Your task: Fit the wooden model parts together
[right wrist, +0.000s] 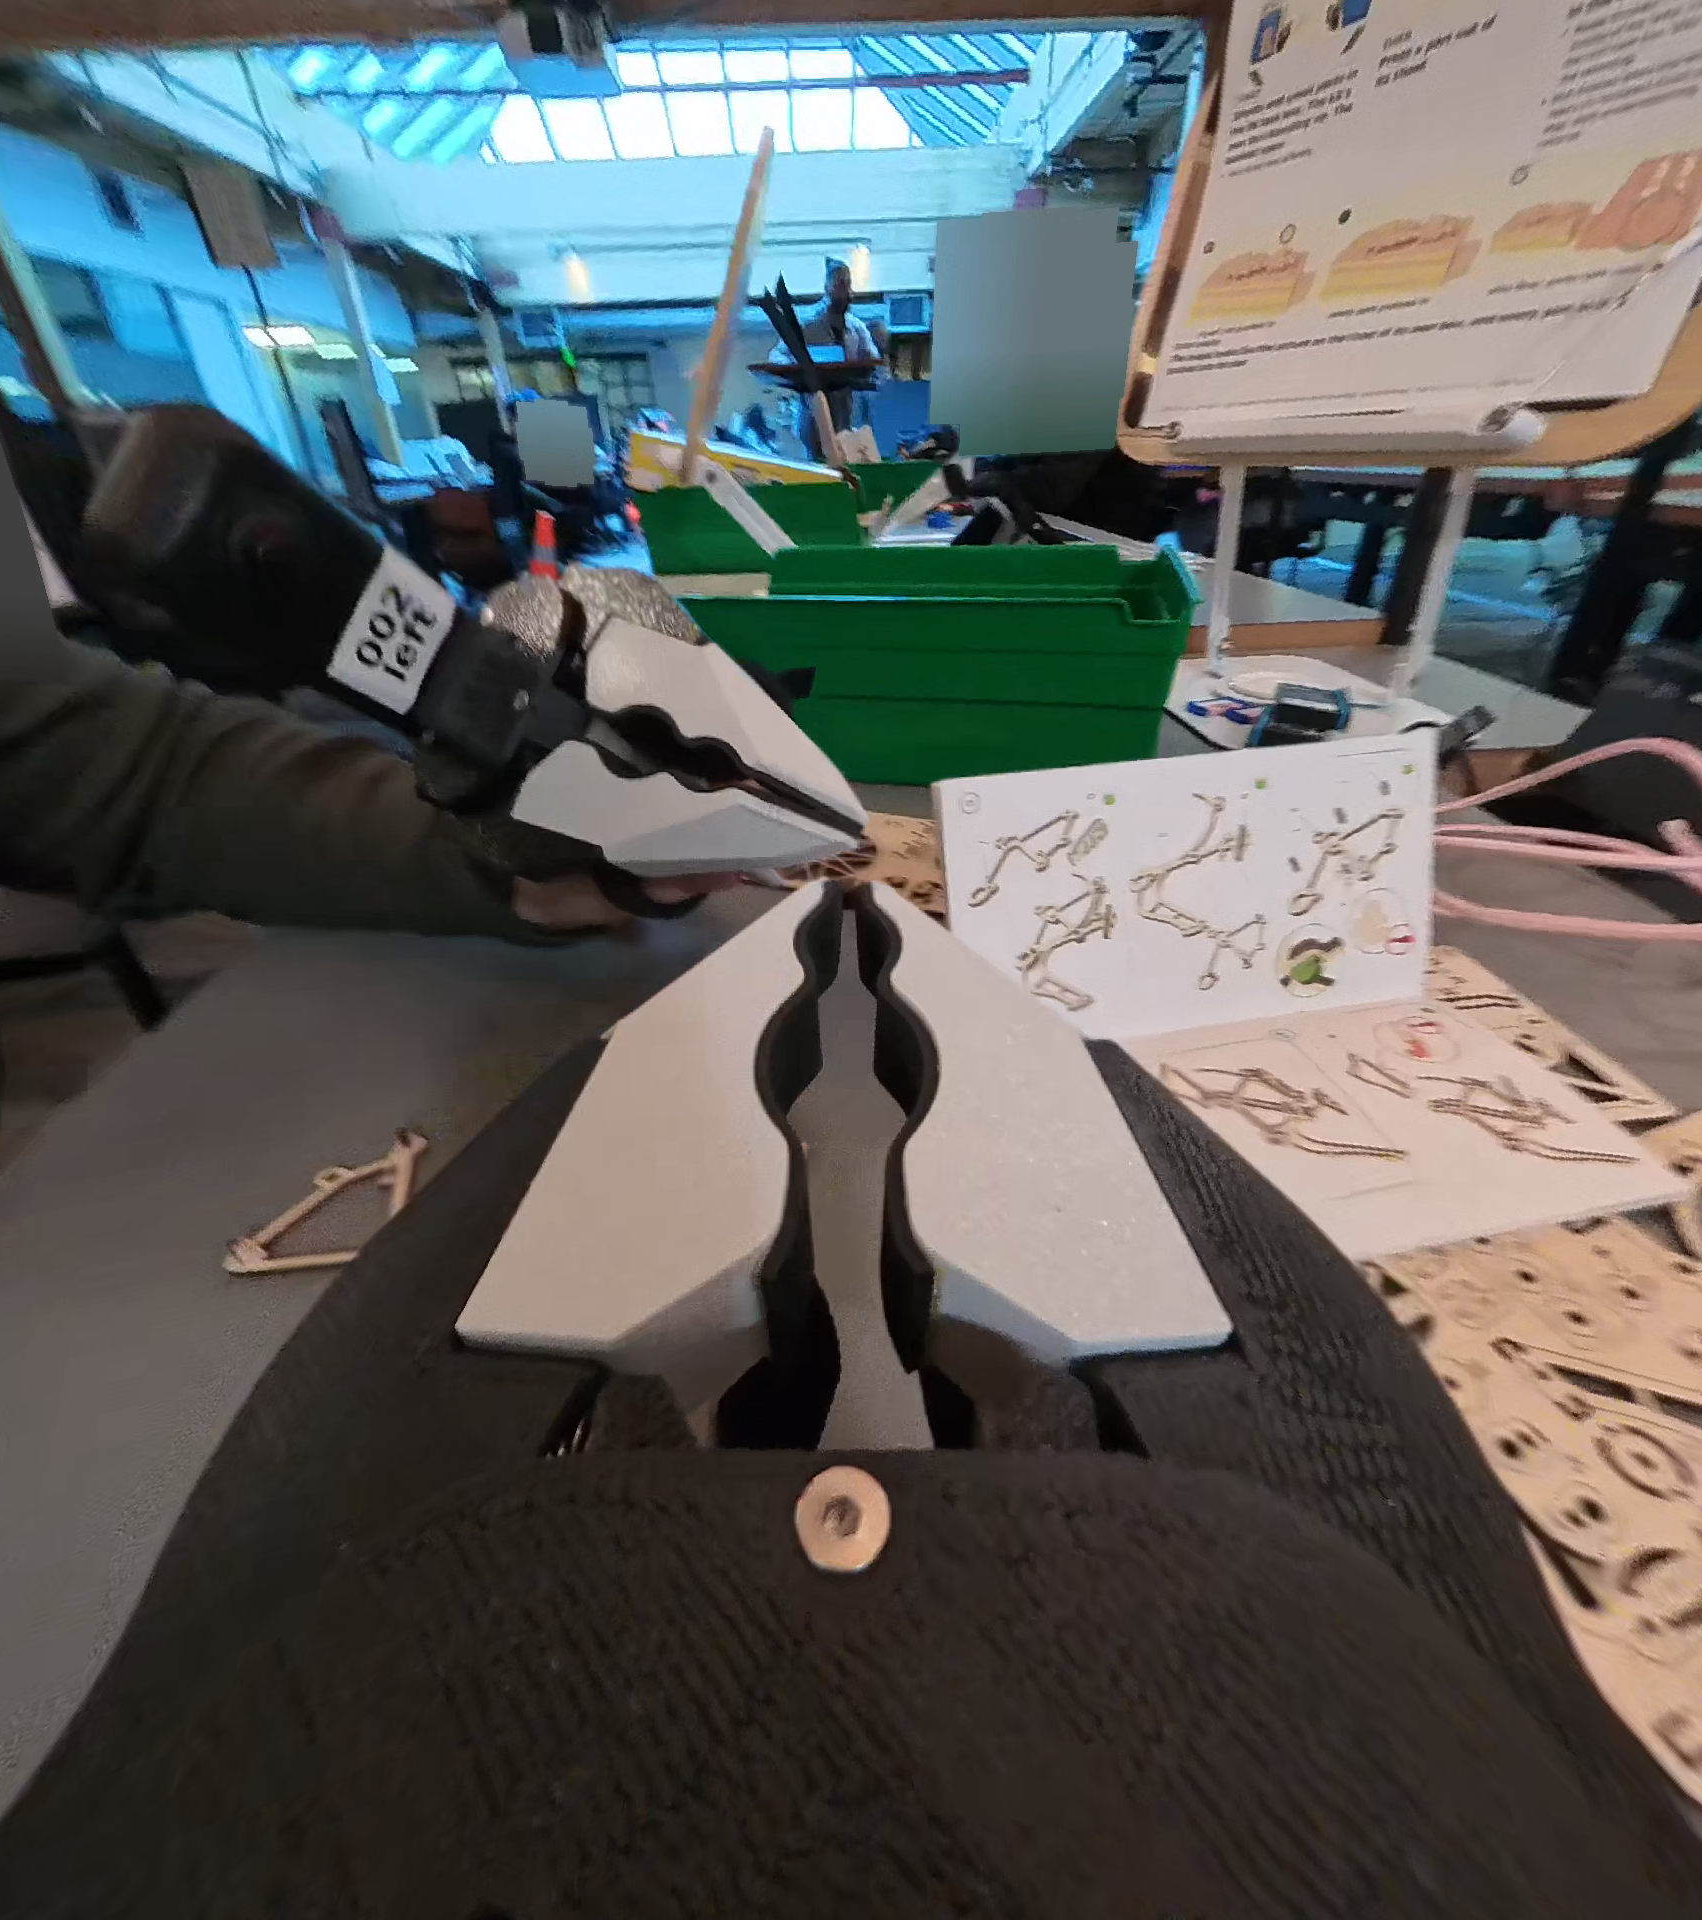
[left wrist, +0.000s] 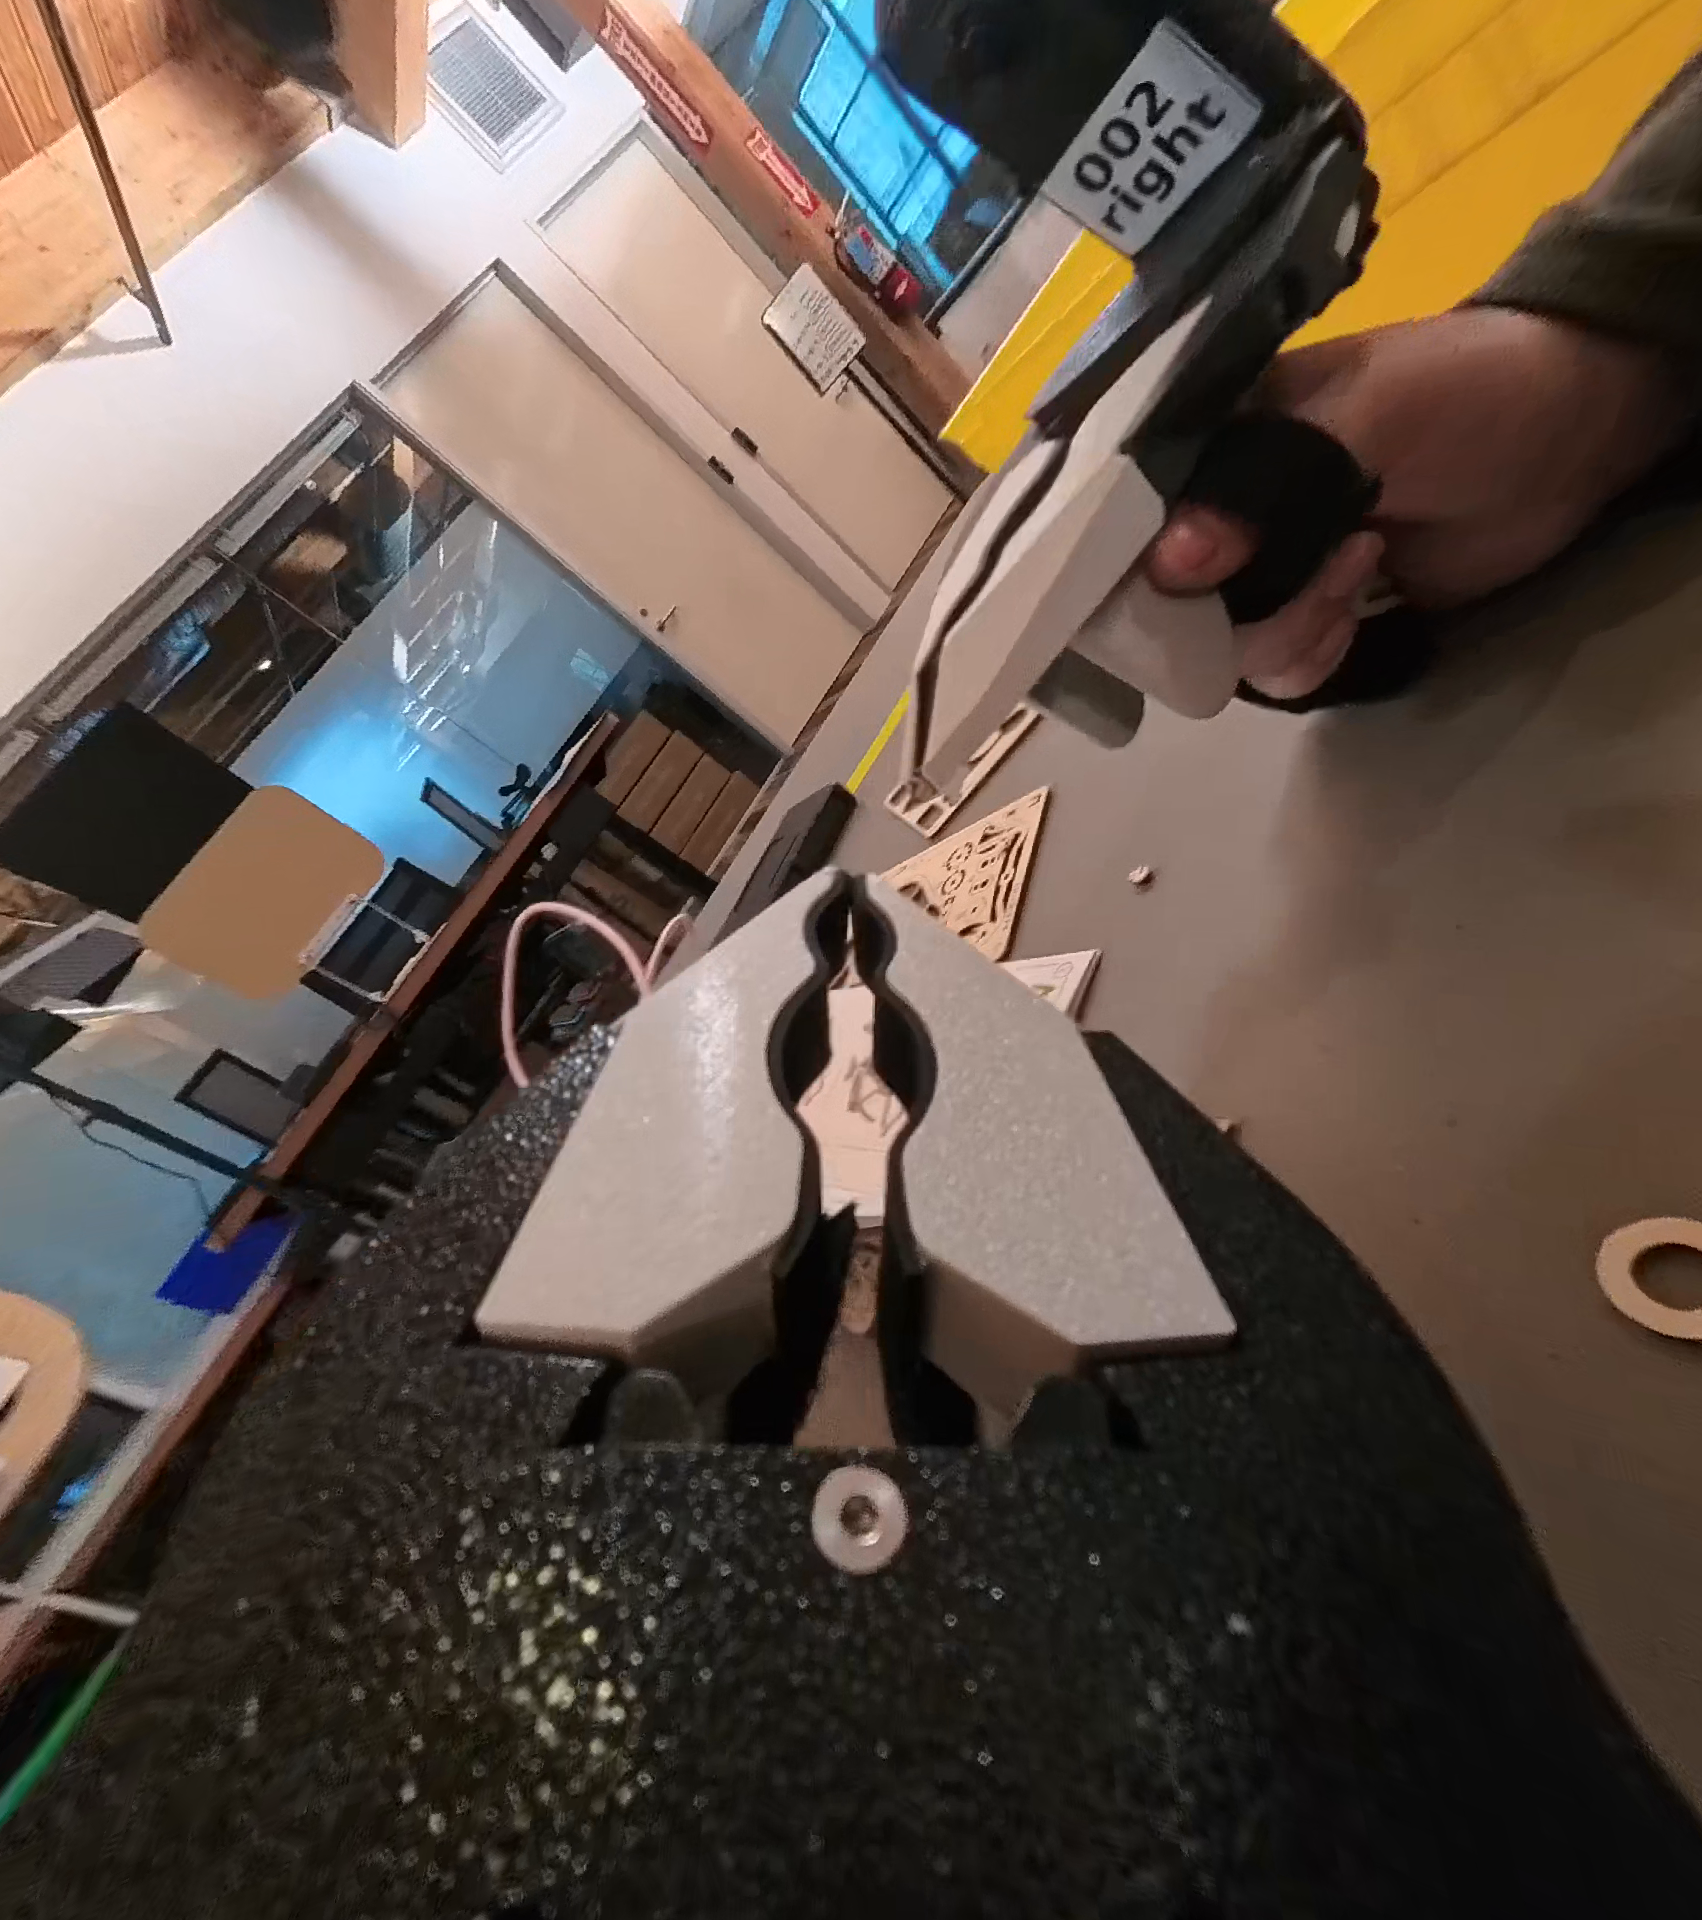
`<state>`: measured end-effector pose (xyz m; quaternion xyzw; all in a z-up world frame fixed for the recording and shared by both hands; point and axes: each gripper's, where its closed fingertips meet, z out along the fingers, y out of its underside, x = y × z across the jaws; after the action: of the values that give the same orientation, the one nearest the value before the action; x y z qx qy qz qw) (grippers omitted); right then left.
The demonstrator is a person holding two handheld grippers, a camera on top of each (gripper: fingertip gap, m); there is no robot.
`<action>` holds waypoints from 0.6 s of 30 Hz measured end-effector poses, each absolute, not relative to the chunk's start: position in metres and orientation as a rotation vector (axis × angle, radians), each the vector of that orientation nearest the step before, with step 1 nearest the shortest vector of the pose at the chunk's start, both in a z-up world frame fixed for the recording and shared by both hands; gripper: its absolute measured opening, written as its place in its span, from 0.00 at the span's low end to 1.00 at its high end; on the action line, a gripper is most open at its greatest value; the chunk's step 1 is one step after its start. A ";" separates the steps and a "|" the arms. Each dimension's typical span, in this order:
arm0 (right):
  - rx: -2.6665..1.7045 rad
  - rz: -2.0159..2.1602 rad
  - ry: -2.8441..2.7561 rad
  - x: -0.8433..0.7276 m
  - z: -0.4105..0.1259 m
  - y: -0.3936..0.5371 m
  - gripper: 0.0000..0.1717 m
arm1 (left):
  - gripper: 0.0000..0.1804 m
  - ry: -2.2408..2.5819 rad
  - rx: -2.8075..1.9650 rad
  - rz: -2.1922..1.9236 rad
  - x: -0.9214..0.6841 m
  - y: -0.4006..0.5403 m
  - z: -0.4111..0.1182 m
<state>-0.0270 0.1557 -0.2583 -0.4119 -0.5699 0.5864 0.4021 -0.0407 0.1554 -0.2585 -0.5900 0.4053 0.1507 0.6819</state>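
Note:
My left gripper (left wrist: 849, 885) is shut, its tips together low over the grey table (left wrist: 1449, 935). It also shows in the right wrist view (right wrist: 852, 826), shut, just beyond my right gripper (right wrist: 849, 896), which is shut too. In the left wrist view the right gripper (left wrist: 914, 800) points down at a laser-cut wooden sheet (left wrist: 982, 873). A loose ring-shaped wooden part (left wrist: 1699, 1278) lies on the table to the right. A loose triangular wooden frame part (right wrist: 327, 1210) lies left of my right gripper. Several cut wooden sheets (right wrist: 1605, 1455) lie at the right.
An open instruction booklet (right wrist: 1190, 894) stands just right of both grippers' tips. Green bins (right wrist: 940, 655) stand behind it. A board with an instruction sheet (right wrist: 1449, 208) stands at the back right. Pink cables (right wrist: 1657, 862) trail at the right. A person's hand (left wrist: 1449, 499) holds the right gripper. My left and right fingertips are right by each other.

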 end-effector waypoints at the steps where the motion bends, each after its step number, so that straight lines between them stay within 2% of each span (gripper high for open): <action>1: -1.030 1.431 -1.448 -0.026 -0.260 0.157 0.00 | 0.00 0.907 -1.323 0.304 -0.040 0.154 -0.260; 10: -1.029 1.058 -1.464 -0.024 -0.271 0.170 0.00 | 0.00 0.890 -1.351 -0.003 -0.030 0.138 -0.263; 18: -1.112 0.902 -1.479 -0.013 -0.284 0.151 0.00 | 0.00 1.189 -1.289 -0.228 -0.018 0.080 -0.285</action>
<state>-0.0132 0.1514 -0.2837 -0.4630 -0.6155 0.3756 0.5155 -0.0180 0.0802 -0.2847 -0.5637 0.5202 -0.0998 0.6338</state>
